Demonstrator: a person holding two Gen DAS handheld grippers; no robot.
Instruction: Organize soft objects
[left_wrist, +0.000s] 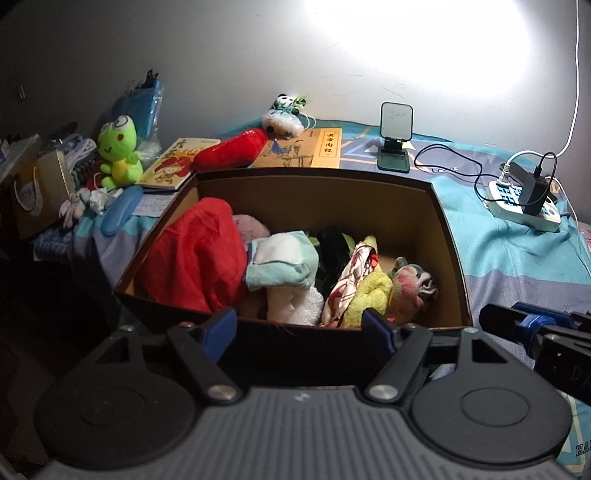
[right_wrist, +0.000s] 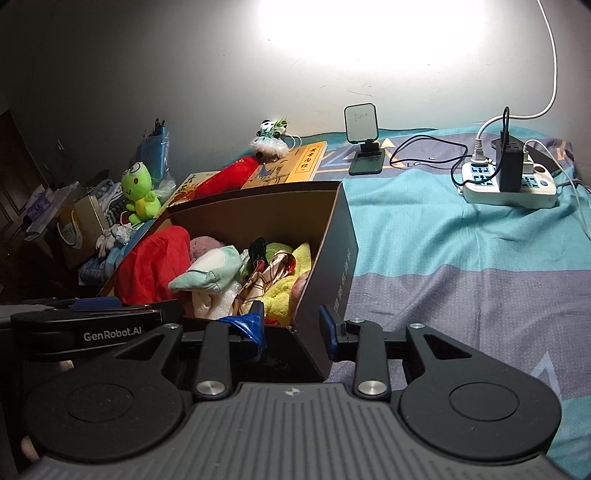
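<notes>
A dark cardboard box (left_wrist: 314, 177) sits on the bed, holding a red cloth (left_wrist: 199, 254), a teal and white plush (left_wrist: 284, 258), a patterned cloth (left_wrist: 351, 280) and a yellow towel (left_wrist: 369, 295). My left gripper (left_wrist: 299, 328) hovers open over the box's near wall, nothing between its fingers. My right gripper (right_wrist: 291, 328) straddles the near right corner of the box (right_wrist: 332, 258), one finger inside and one outside, shut on the wall. Outside the box lie a green frog plush (left_wrist: 118, 151), a red plush (left_wrist: 229, 149) and a small panda toy (left_wrist: 284, 114).
Two books (left_wrist: 299, 149) lie behind the box. A phone stand (left_wrist: 395, 136) and a power strip (left_wrist: 517, 206) with cables are at the back right. A paper bag (left_wrist: 40, 192) and clutter crowd the left edge. Striped bedding (right_wrist: 443, 277) spreads right of the box.
</notes>
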